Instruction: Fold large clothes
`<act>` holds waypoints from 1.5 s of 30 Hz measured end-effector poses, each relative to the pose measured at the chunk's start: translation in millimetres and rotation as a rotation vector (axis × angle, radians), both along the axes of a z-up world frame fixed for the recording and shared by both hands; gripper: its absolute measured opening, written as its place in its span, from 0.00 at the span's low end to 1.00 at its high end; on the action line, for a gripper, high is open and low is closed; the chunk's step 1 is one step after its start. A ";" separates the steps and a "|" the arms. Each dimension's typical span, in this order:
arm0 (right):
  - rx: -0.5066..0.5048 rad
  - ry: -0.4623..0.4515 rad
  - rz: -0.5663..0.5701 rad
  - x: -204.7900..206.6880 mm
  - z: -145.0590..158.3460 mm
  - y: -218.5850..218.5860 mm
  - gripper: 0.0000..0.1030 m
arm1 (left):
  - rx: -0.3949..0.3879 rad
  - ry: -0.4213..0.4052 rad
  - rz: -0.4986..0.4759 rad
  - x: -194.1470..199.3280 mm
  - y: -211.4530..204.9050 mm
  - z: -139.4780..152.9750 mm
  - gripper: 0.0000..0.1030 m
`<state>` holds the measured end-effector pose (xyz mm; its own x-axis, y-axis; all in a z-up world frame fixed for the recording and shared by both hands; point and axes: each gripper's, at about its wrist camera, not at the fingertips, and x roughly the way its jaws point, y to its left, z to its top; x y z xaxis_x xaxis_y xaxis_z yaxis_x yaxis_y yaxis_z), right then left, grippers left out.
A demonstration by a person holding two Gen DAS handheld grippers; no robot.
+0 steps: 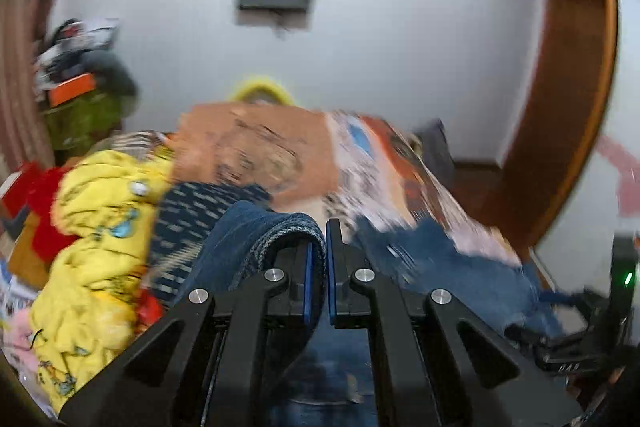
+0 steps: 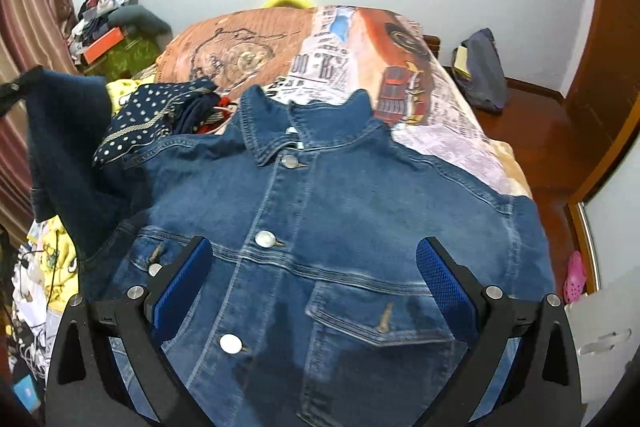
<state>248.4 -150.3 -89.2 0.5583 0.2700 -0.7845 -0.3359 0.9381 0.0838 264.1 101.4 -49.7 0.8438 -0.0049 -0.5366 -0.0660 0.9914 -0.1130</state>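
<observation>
A blue denim jacket [image 2: 340, 227] lies front-up and buttoned on the bed, collar toward the far end. My right gripper [image 2: 316, 283] is open and empty, hovering just above the jacket's chest between the two pockets. My left gripper [image 1: 319, 247] is shut on the jacket's left sleeve [image 1: 256, 239] and holds it lifted. That raised sleeve [image 2: 64, 147] shows at the left of the right wrist view. The left wrist view is motion-blurred.
The bed has an orange and newspaper-print cover [image 2: 352, 51]. A yellow garment [image 1: 96, 247], a navy dotted cloth [image 2: 152, 111] and other clothes are piled left of the jacket. A bag [image 2: 480, 71] and wooden floor lie to the right.
</observation>
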 end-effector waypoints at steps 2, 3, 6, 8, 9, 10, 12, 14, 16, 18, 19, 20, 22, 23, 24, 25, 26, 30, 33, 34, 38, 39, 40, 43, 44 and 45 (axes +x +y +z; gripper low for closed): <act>-0.008 -0.002 -0.010 -1.7 -0.8 -8.2 0.98 | 0.019 0.057 -0.076 8.0 -29.8 -20.4 0.04; -0.014 -0.004 -0.014 -2.6 -1.3 -11.8 0.98 | 0.031 0.093 -0.111 13.3 -43.4 -30.8 0.04; -0.037 -0.009 -0.021 -5.9 -2.7 -20.7 0.98 | 0.042 0.217 -0.211 22.5 -71.2 -64.7 0.04; -0.056 -0.013 -0.023 -7.6 -3.9 -25.0 0.98 | 0.028 0.300 -0.279 27.0 -84.6 -86.0 0.04; -0.067 -0.015 -0.022 -8.4 -4.4 -26.1 0.98 | 0.022 0.339 -0.311 28.8 -90.9 -95.6 0.04; -0.078 -0.018 -0.020 -9.5 -4.9 -26.4 0.98 | 0.020 0.373 -0.339 27.8 -97.8 -105.3 0.04; -0.094 -0.026 -0.006 -12.6 -4.7 -27.1 0.98 | 0.037 0.416 -0.367 27.7 -110.7 -118.2 0.04; -0.105 -0.032 0.010 -14.8 -4.5 -27.8 0.98 | 0.053 0.452 -0.386 25.1 -121.1 -128.9 0.05; -0.116 -0.040 0.028 -18.6 -3.5 -25.7 0.98 | 0.050 0.486 -0.397 21.9 -121.8 -135.8 0.07; -0.128 -0.053 0.045 -22.0 -2.6 -23.1 0.98 | 0.043 0.514 -0.404 19.4 -120.6 -141.6 0.07; -0.135 -0.058 0.053 -24.0 -2.1 -21.0 0.98 | 0.041 0.520 -0.408 15.2 -119.4 -142.7 0.08; -0.139 -0.062 0.059 -25.3 -1.6 -19.0 0.98 | 0.040 0.522 -0.409 14.8 -117.7 -143.6 0.13; -0.143 -0.067 0.074 -27.4 -0.2 -14.2 0.98 | 0.032 0.521 -0.410 6.5 -111.3 -138.5 0.25; -0.144 -0.070 0.083 -28.3 1.1 -11.2 0.98 | 0.030 0.517 -0.406 1.5 -106.8 -134.6 0.36; -0.143 -0.074 0.092 -28.7 2.8 -7.6 0.98 | 0.028 0.506 -0.400 -4.8 -101.3 -129.7 0.39; -0.140 -0.078 0.102 -28.9 4.6 -4.0 0.98 | 0.031 0.486 -0.394 -12.4 -95.5 -124.0 0.41; -0.137 -0.083 0.110 -30.6 6.5 -0.1 0.98 | 0.037 0.471 -0.387 -17.0 -89.8 -119.2 0.41; -0.133 -0.111 0.160 -35.9 14.3 22.3 0.98 | 0.070 0.411 -0.316 -39.1 -53.1 -99.7 0.47; -0.139 -0.125 0.215 -39.6 15.2 44.7 0.98 | 0.094 0.369 -0.237 -57.1 -19.6 -89.1 0.51; -0.145 -0.127 0.233 -41.0 14.3 51.8 0.98 | 0.105 0.363 -0.212 -61.9 -8.4 -87.1 0.51; -0.199 -0.129 0.338 -47.9 5.5 92.9 0.98 | 0.110 0.351 -0.115 -78.3 33.7 -87.5 0.52; -0.208 -0.124 0.366 -49.5 2.2 103.5 0.98 | 0.099 0.356 -0.091 -81.4 45.1 -89.8 0.52; -0.212 -0.117 0.387 -50.5 -0.6 110.4 0.98 | 0.089 0.362 -0.068 -84.2 56.3 -92.3 0.52; -0.230 -0.078 0.445 -49.8 -14.0 140.2 0.98 | 0.078 0.373 -0.005 -95.5 80.9 -101.4 0.52; -0.234 -0.067 0.460 -49.9 -18.0 148.1 0.98 | 0.071 0.375 0.010 -99.3 88.0 -103.4 0.52; -0.242 -0.056 0.476 -49.3 -22.8 157.4 0.98 | 0.063 0.378 0.021 -102.6 93.6 -106.4 0.52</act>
<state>199.1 7.1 -112.0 0.4608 0.3183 -0.8285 -0.7268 0.6711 -0.1464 161.4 194.9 -156.1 0.5862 0.0534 -0.8084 -0.1121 0.9936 -0.0156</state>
